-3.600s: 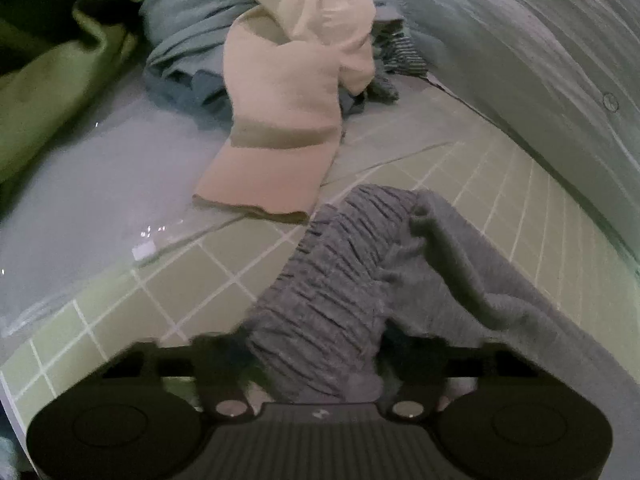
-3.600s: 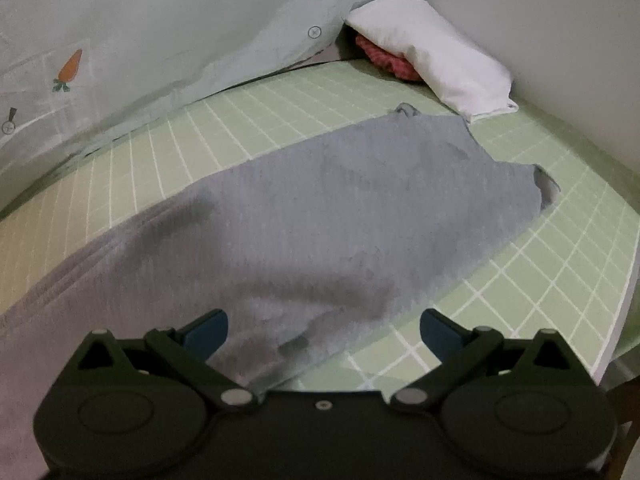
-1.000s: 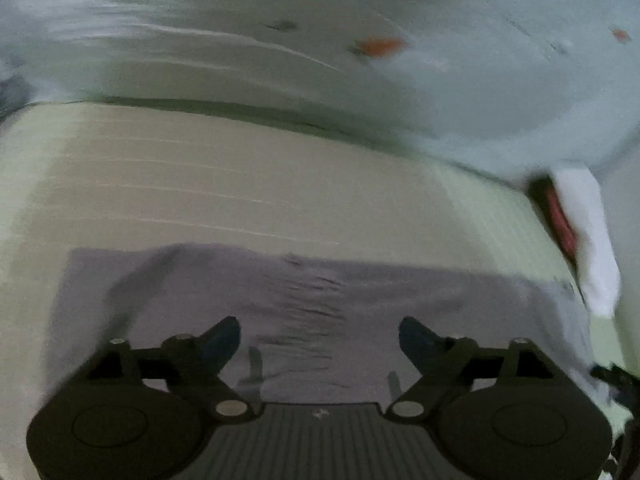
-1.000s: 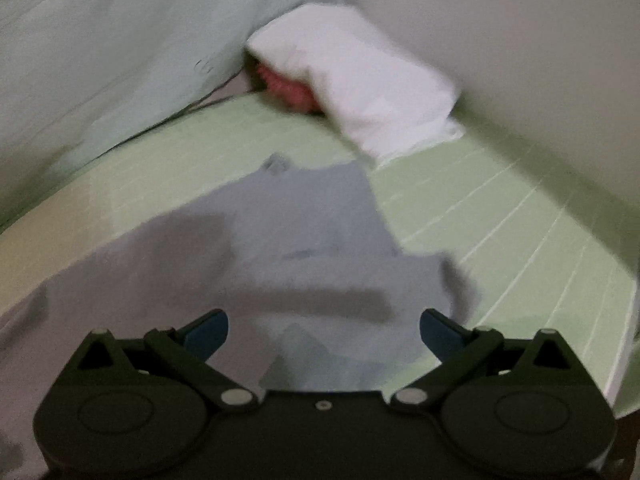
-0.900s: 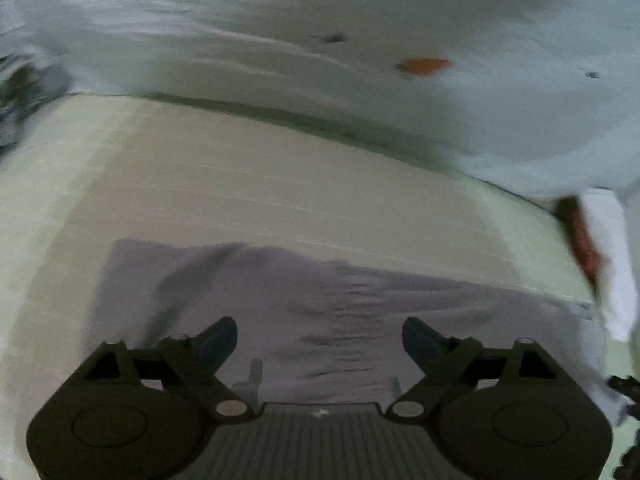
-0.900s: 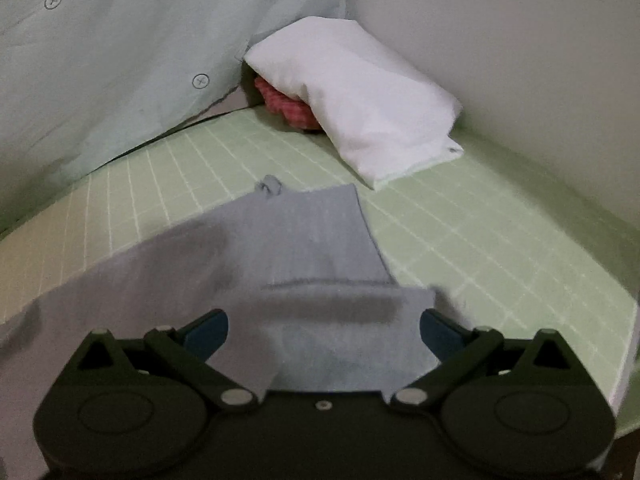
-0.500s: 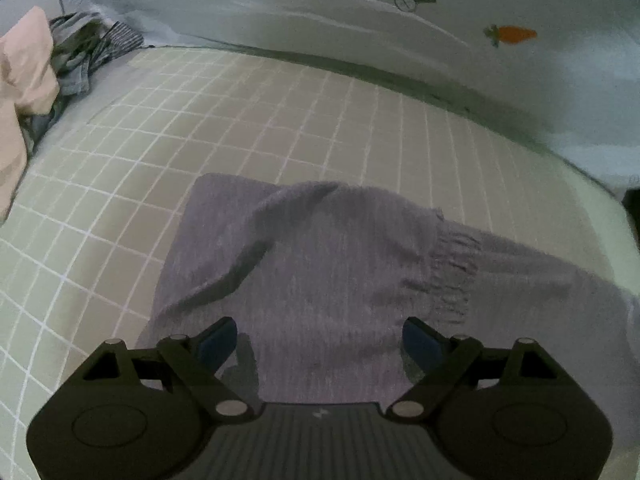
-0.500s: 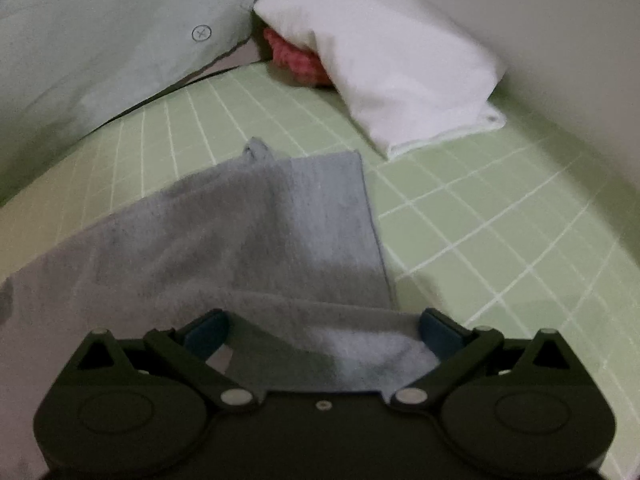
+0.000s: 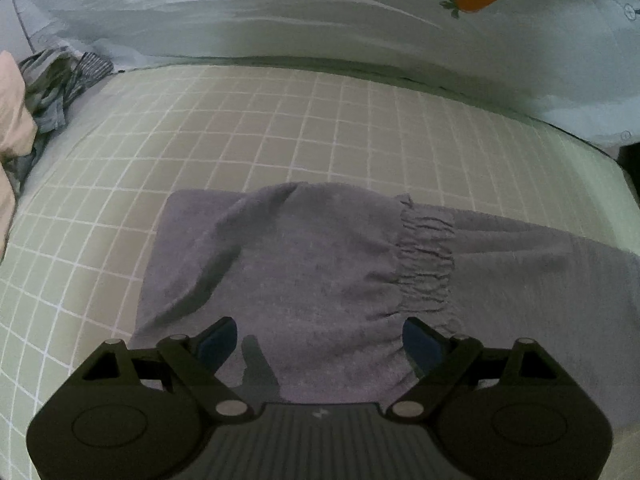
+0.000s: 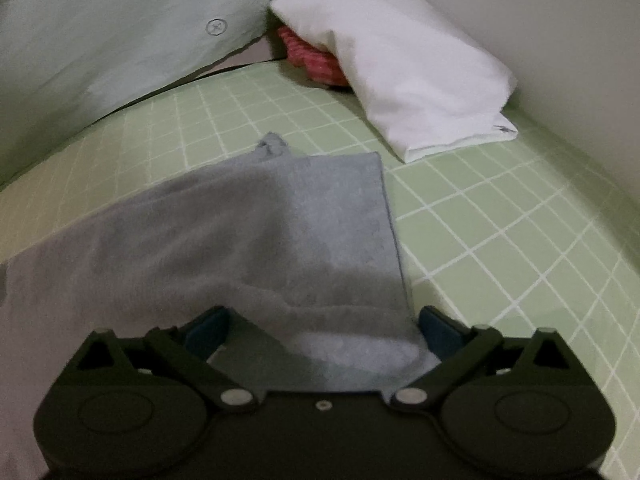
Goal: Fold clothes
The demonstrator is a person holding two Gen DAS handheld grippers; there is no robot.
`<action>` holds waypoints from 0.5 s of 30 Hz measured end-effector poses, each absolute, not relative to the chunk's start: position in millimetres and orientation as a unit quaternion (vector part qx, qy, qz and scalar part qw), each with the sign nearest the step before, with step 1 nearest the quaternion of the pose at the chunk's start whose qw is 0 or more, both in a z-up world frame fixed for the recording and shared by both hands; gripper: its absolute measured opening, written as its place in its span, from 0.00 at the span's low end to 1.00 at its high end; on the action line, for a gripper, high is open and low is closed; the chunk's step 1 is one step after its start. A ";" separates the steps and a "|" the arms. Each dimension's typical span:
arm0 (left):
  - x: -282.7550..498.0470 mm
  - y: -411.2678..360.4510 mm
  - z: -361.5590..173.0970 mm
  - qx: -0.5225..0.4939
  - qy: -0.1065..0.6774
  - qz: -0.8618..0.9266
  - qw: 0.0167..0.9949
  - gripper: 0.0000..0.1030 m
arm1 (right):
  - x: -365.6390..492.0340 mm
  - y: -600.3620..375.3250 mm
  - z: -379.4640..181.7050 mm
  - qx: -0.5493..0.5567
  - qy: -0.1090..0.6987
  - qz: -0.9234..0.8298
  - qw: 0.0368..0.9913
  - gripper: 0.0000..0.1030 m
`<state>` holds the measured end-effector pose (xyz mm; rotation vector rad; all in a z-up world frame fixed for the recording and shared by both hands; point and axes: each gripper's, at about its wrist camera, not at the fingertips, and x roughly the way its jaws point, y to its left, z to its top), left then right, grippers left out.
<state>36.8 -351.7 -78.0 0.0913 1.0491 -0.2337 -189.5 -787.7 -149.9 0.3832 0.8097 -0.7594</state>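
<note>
Grey sweatpants (image 9: 312, 264) lie flat on a green checked sheet (image 9: 256, 136). Their gathered waistband (image 9: 426, 264) is folded over onto the legs. My left gripper (image 9: 320, 340) hovers open over the folded end, nothing between its blue pads. In the right wrist view the same grey sweatpants (image 10: 248, 240) show a straight right edge and a small cord loop (image 10: 274, 146) at the far corner. My right gripper (image 10: 322, 326) is open right above the near folded edge, fingers spread to either side of the cloth.
A white pillow (image 10: 404, 56) lies over something red (image 10: 312, 60) at the far right by the wall. A pale curtain with a carrot print (image 9: 472, 2) hangs behind the bed. A heap of other clothes (image 9: 36, 92) sits at the far left.
The left gripper let go of the waistband, which now lies folded over the legs. Both views have steadied and drawn closer over the flat sweatpants. Both grippers stay open.
</note>
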 end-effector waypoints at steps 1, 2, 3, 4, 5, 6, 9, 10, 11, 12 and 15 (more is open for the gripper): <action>36.3 -352.1 -78.3 0.046 0.499 -0.111 0.858 0.87 | -190.4 -785.1 -148.1 0.178 0.379 -0.355 0.836 0.84; 35.9 -351.2 -78.1 0.045 0.497 -0.109 0.860 0.87 | -190.0 -782.4 -145.9 0.175 0.378 -0.350 0.839 0.70; 35.6 -350.1 -77.8 0.044 0.496 -0.107 0.861 0.87 | -188.7 -780.1 -143.6 0.174 0.378 -0.343 0.842 0.48; 35.1 -348.1 -77.1 0.040 0.494 -0.107 0.862 0.87 | -187.5 -777.9 -141.3 0.172 0.378 -0.336 0.846 0.22; 34.5 -346.1 -76.2 0.035 0.493 -0.106 0.863 0.87 | -185.4 -776.6 -139.6 0.173 0.380 -0.329 0.847 0.17; 33.8 -343.3 -75.4 0.030 0.490 -0.107 0.864 0.87 | -182.6 -776.5 -138.5 0.173 0.385 -0.327 0.846 0.17; 32.2 -333.6 -73.0 0.025 0.482 -0.107 0.869 0.87 | -175.7 -773.5 -132.2 0.158 0.398 -0.329 0.842 0.14; 31.7 -329.1 -71.2 0.024 0.480 -0.104 0.871 0.87 | -174.0 -770.3 -128.1 0.152 0.397 -0.328 0.844 0.14; 31.1 -324.4 -69.2 0.024 0.478 -0.100 0.873 0.87 | -172.7 -765.2 -122.2 0.145 0.393 -0.326 0.848 0.14; 30.6 -319.7 -67.2 0.023 0.475 -0.096 0.874 0.87 | -171.4 -760.1 -116.2 0.138 0.388 -0.323 0.852 0.14; 28.2 -302.2 -62.7 0.011 0.473 -0.084 0.877 0.87 | -167.4 -744.7 -98.5 0.117 0.374 -0.316 0.864 0.14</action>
